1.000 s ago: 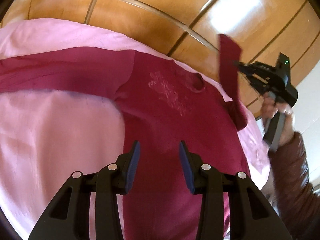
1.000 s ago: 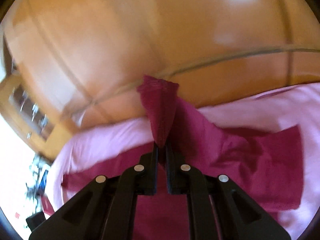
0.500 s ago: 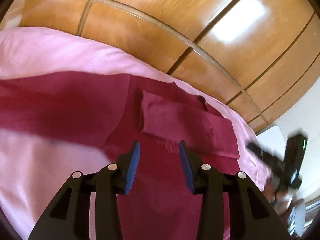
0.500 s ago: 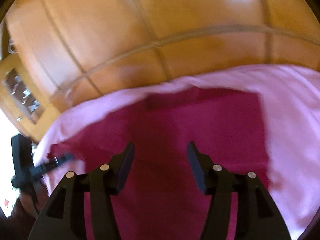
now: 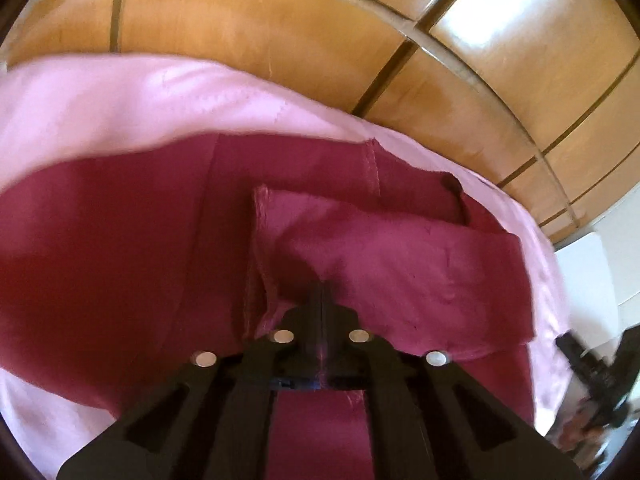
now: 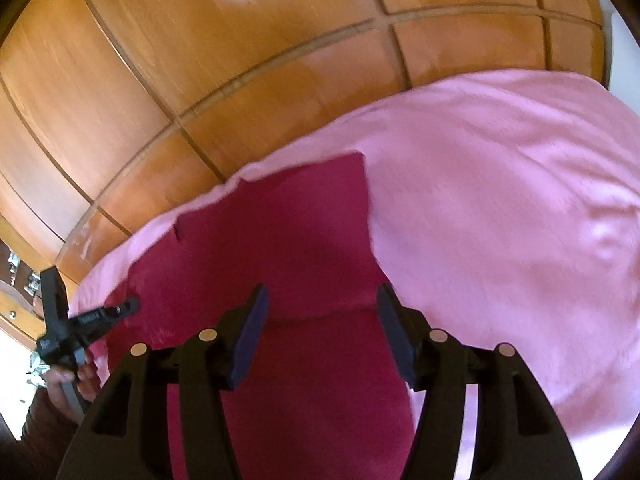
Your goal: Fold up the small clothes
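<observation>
A dark red long-sleeved shirt point(image 5: 120, 264) lies spread on a pink sheet point(image 5: 120, 100). One sleeve point(image 5: 400, 264) lies folded across the shirt's body. My left gripper point(image 5: 322, 292) is shut, with its tips at the near edge of that folded sleeve; whether it pinches cloth is hidden. My right gripper point(image 6: 320, 320) is open and empty over the shirt point(image 6: 280, 240), near a sleeve end point(image 6: 340, 176). The other hand-held gripper shows at the left of the right wrist view point(image 6: 86, 320) and at the lower right of the left wrist view point(image 5: 592, 372).
Wooden wardrobe panels point(image 5: 320, 32) stand behind the bed, also in the right wrist view point(image 6: 200, 60). The pink sheet point(image 6: 500, 200) spreads to the right of the shirt. A white piece of furniture point(image 5: 584, 280) stands past the bed's right edge.
My right gripper laid the sleeve across the shirt, let go, opened and drew away. My left gripper moved forward to the folded sleeve and shut.
</observation>
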Demonstrator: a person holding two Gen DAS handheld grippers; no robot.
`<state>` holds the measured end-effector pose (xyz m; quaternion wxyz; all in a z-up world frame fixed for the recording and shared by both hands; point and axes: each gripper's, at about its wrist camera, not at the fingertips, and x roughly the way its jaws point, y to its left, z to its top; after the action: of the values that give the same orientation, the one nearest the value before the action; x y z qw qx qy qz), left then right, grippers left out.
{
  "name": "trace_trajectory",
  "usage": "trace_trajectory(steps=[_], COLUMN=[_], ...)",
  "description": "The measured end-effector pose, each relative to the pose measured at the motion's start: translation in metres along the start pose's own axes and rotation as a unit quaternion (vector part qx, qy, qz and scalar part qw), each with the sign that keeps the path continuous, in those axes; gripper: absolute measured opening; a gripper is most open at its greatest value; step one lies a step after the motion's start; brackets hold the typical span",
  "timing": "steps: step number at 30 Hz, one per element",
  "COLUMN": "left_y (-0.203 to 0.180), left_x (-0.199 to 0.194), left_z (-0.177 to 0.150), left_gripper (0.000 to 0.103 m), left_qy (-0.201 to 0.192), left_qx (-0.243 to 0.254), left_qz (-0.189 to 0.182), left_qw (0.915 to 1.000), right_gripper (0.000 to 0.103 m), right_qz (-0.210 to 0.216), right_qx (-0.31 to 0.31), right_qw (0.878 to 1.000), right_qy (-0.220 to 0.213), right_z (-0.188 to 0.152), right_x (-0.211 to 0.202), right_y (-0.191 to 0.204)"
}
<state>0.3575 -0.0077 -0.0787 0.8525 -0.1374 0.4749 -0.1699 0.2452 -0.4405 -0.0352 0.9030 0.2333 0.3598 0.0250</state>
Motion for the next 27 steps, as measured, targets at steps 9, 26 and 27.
trace_trajectory(steps=[9, 26, 27], left_y=[0.026, 0.067, 0.075], left_x=[0.009, -0.062, -0.071], left_z=[-0.009, -0.053, -0.058], left_gripper=[0.0, 0.018, 0.043], left_qy=[0.004, -0.053, -0.06], left_qx=[0.0, -0.081, -0.097], left_qz=[0.081, 0.037, 0.035], left_qw=[0.9967, 0.9947, 0.9928], right_gripper=[0.065, 0.091, 0.095], right_qz=[-0.089, -0.186, -0.193], right_qx=[-0.08, -0.138, -0.136], right_qw=[0.991, 0.973, 0.972], right_qy=[0.055, 0.002, 0.002], right_z=[0.001, -0.031, -0.031], right_x=[0.103, 0.12, 0.12], right_y=[0.043, 0.054, 0.053])
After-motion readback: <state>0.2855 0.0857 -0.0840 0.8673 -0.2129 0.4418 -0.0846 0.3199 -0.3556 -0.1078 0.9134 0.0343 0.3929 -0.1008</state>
